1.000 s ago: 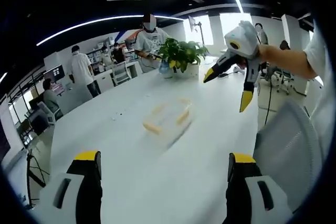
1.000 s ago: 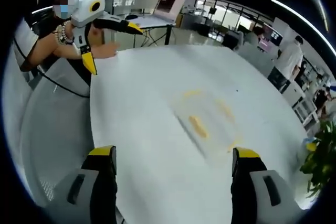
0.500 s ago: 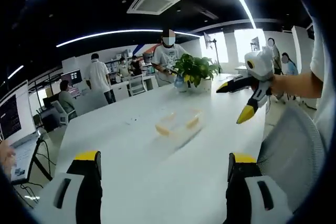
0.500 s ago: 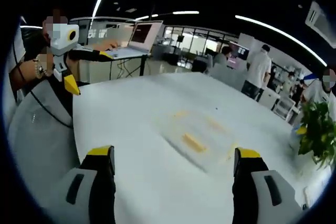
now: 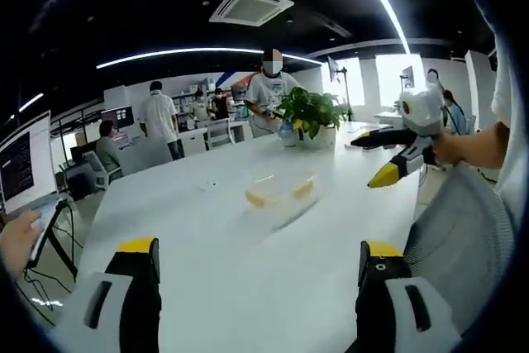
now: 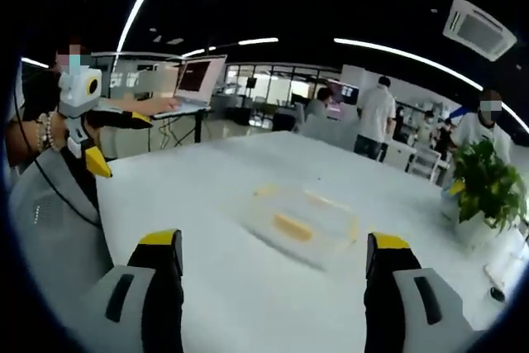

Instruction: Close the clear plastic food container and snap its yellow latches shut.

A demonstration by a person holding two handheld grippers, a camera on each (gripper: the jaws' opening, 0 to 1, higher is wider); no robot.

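A clear plastic food container [image 5: 281,196] with yellow latches lies on the white table [image 5: 207,237], out in front of both grippers; in the right gripper view the container [image 6: 302,221] sits mid-table with a yellow latch facing me. My left gripper [image 5: 258,266] is open with nothing between its jaws, well short of the container. My right gripper [image 6: 273,258] is open too and holds nothing. The right gripper [image 5: 395,153] also hangs above the table's right side in the left gripper view, jaws spread. The left gripper [image 6: 99,138] appears at the left of the right gripper view.
A potted green plant [image 5: 310,113] stands at the table's far end, seen also as the plant [image 6: 483,183]. A grey chair back [image 5: 455,245] is at the right. A laptop [image 6: 194,80] sits on a stand. Several people [image 5: 161,117] stand or sit beyond the table.
Both cameras have tilted up toward a more level look across the table, so more of the room appears. The container stays put on the table. Both grippers remain open.
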